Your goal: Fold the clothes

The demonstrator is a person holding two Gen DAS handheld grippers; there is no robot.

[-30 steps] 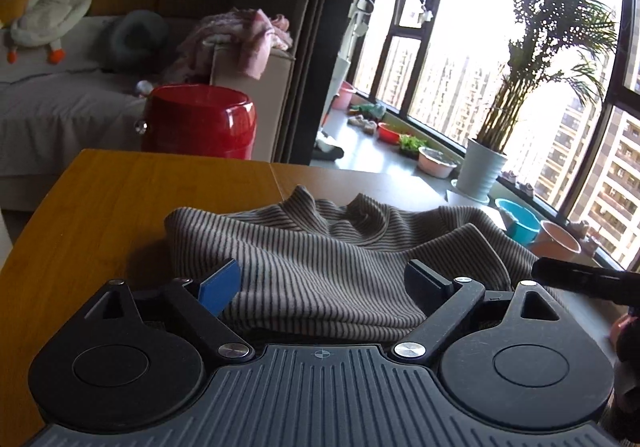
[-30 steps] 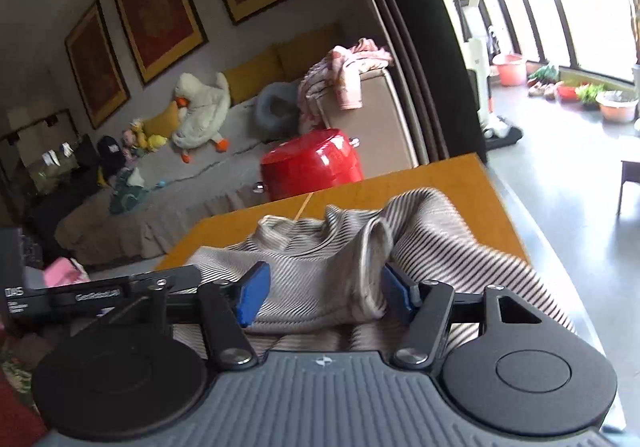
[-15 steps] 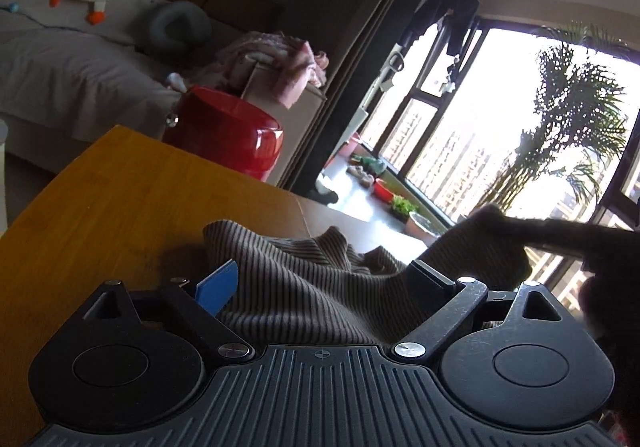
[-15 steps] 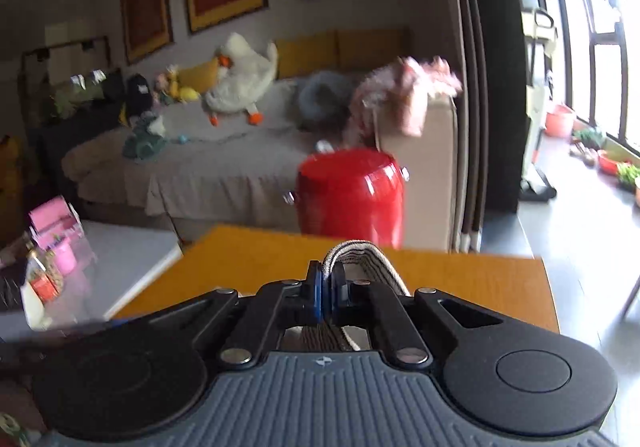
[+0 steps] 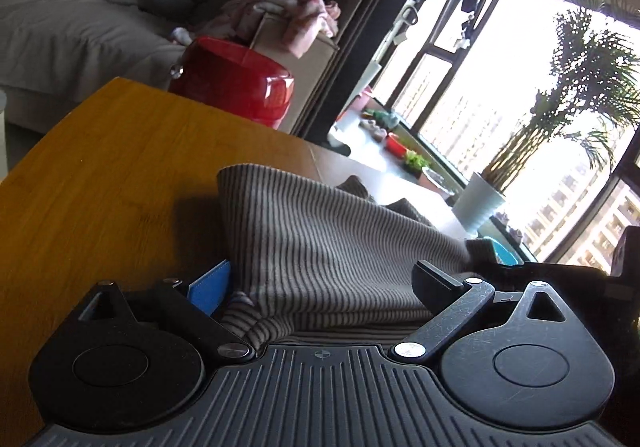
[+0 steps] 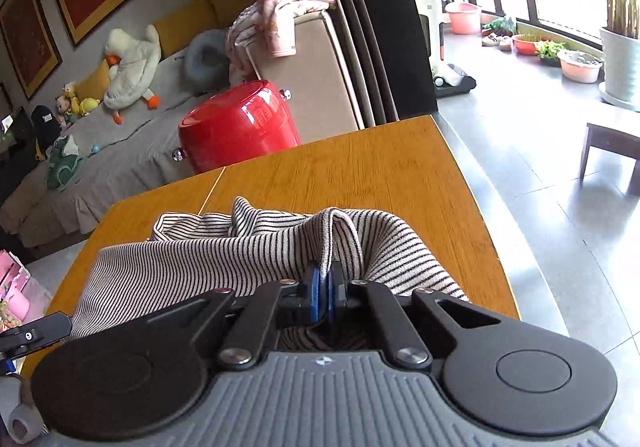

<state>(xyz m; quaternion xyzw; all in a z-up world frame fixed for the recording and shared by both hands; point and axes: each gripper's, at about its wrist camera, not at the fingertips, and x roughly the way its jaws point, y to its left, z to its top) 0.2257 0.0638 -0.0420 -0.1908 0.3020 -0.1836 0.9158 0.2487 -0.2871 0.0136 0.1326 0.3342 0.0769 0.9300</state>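
Striped sweater [image 6: 224, 263] lies bunched on the wooden counter [image 6: 360, 175], its fold pinched in the closed right claw [image 6: 325, 293] while the left claw's [image 5: 320, 283] jaws are opening around cloth, so tugging could drag everything crooked

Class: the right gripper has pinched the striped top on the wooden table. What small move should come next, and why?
Probably close the left gripper on the striped top. Its jaws are opening, with cloth between them unpressed, while the right gripper already clamps a fold; both need a grip to fold.
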